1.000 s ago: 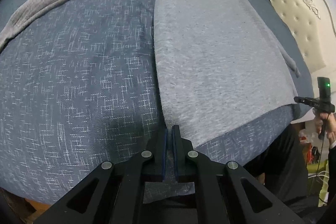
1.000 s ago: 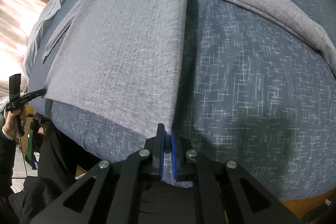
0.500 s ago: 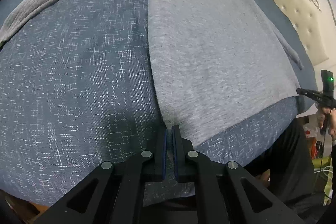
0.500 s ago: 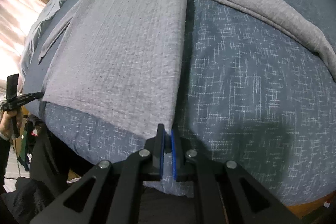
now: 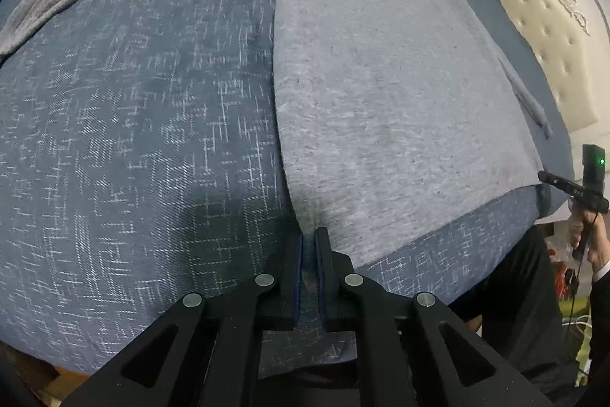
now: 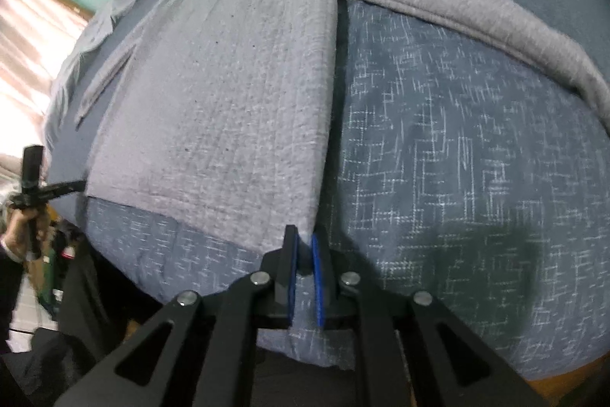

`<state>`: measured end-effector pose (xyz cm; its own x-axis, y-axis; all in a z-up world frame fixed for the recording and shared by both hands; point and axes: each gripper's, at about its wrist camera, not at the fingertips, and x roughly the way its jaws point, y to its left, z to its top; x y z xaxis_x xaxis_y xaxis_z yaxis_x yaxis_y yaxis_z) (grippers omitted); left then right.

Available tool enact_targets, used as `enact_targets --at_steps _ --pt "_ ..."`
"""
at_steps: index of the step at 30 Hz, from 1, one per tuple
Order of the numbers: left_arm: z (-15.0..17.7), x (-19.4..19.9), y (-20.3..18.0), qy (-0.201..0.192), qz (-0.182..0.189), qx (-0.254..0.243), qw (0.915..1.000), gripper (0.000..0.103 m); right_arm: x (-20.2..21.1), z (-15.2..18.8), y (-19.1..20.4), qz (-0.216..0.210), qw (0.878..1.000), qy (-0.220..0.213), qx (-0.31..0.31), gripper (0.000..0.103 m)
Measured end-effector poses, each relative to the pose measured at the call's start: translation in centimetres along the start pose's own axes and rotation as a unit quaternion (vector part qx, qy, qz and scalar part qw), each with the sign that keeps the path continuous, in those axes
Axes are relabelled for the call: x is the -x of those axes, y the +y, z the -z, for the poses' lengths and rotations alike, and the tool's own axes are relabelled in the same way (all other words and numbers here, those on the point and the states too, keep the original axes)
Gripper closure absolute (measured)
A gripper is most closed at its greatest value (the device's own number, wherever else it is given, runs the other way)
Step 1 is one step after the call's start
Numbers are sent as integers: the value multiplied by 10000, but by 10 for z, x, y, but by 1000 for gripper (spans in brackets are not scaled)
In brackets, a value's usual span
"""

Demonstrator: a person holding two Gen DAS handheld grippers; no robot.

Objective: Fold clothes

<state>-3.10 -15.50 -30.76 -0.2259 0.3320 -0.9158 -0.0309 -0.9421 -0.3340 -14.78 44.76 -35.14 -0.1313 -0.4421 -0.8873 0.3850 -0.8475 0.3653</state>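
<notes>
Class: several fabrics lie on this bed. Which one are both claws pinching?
The light grey knitted sweater, gripped at its near hem corners by the left claw and right claw; the blue patterned bedcover merely lies underneath.

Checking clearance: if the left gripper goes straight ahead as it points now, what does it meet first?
The left gripper is already shut on the grey sweater; straight ahead lies its side edge on the blue bedspread, though depth is unclear.

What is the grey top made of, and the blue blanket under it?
The grey top looks like soft, matte knitted cotton or fleece: its surface is fuzzy and ribbed. The blue blanket seems woven, perhaps cotton, with a white crosshatch thread pattern. Exact fibres cannot be told.
</notes>
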Motion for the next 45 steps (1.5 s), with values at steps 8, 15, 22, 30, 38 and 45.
enact_targets --at_steps 8,15,22,30,38,45 --pt "2 24 22 -218 -18 270 9994 89 50 -4 -62 -40 9924 -965 -767 77" --pt "-14 41 35 -516 -116 457 9976 87 93 -9 -145 66 9607 -1927 -1997 49" --pt "-21 42 -2 -799 -117 466 9956 85 118 -10 -210 -66 9040 -2652 -3353 49" --pt "-64 33 -46 -832 -226 353 9956 83 113 -33 -250 306 8936 -2718 -3560 48" --pt "-86 28 -72 -800 -196 264 9963 77 89 -43 -262 103 8975 -2645 -3528 59" --pt "-101 29 -89 -819 -175 213 9963 76 94 -45 -256 477 9033 -2710 -3292 95"
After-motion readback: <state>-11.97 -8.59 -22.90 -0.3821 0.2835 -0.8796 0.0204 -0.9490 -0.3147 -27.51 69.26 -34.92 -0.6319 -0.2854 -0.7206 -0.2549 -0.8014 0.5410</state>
